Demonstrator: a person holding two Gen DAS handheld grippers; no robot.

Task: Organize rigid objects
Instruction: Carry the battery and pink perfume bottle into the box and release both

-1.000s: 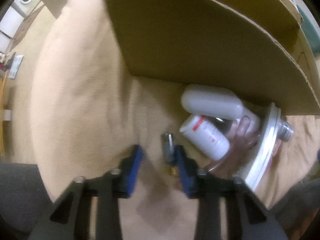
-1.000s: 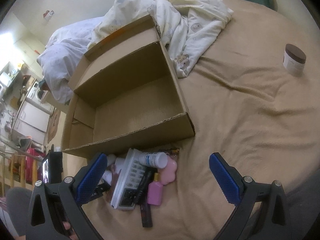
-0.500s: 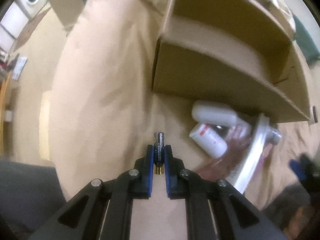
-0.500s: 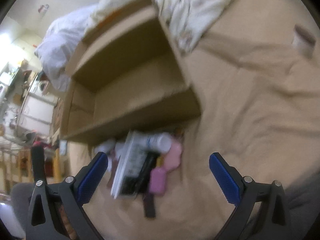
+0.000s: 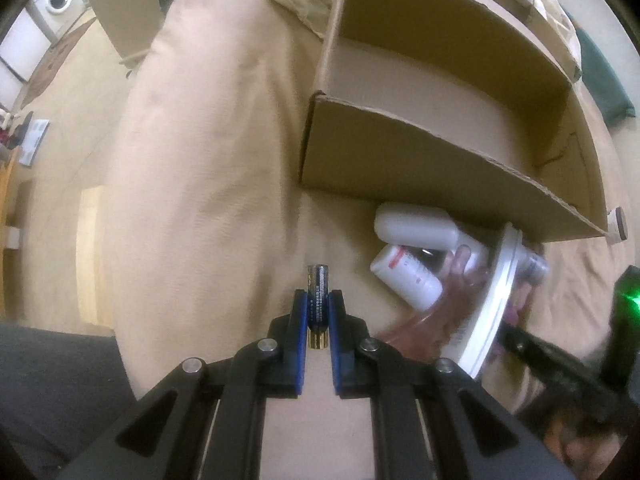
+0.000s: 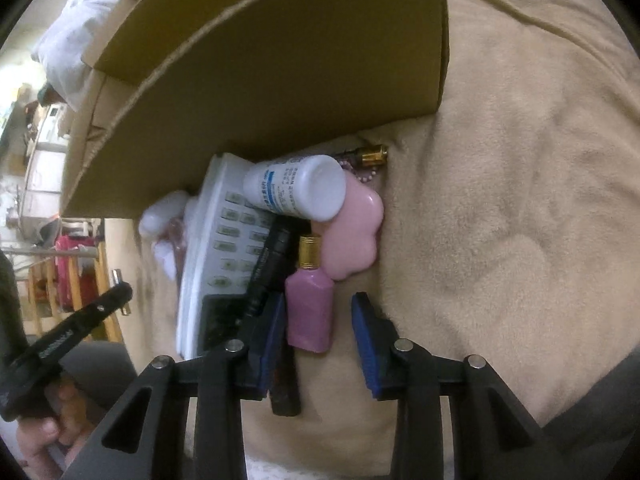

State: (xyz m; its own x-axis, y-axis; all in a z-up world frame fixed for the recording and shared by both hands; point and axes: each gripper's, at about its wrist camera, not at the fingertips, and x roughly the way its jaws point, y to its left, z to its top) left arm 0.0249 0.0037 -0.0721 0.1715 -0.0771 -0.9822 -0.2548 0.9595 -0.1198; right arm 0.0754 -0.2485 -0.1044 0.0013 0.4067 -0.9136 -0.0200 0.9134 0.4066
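Note:
My left gripper [image 5: 318, 300] is shut on a dark blue battery [image 5: 317, 286] and holds it upright just above the beige blanket, left of the pile. My right gripper [image 6: 318, 304] hangs low over the pile, its jaws closing around a pink bottle with a gold cap [image 6: 310, 312]. The left pad is at the bottle's side and a gap shows before the right pad. A white calculator [image 6: 224, 240], a black marker [image 6: 268, 264], a white blue-labelled bottle [image 6: 296, 188] and a pink flower-shaped piece [image 6: 356, 232] lie against the cardboard box [image 6: 280, 60].
The open cardboard box [image 5: 420, 168] stands behind the pile, with two white bottles [image 5: 416, 228] at its front wall. A second battery [image 6: 370, 156] lies by the box corner. A person's hand [image 6: 40, 420] grips the left tool. Beige blanket [image 6: 520, 200] spreads to the right.
The left jaws shut on the battery and lifted it off the blanket. The right gripper came down onto the pile and its wide jaws narrowed around the pink bottle.

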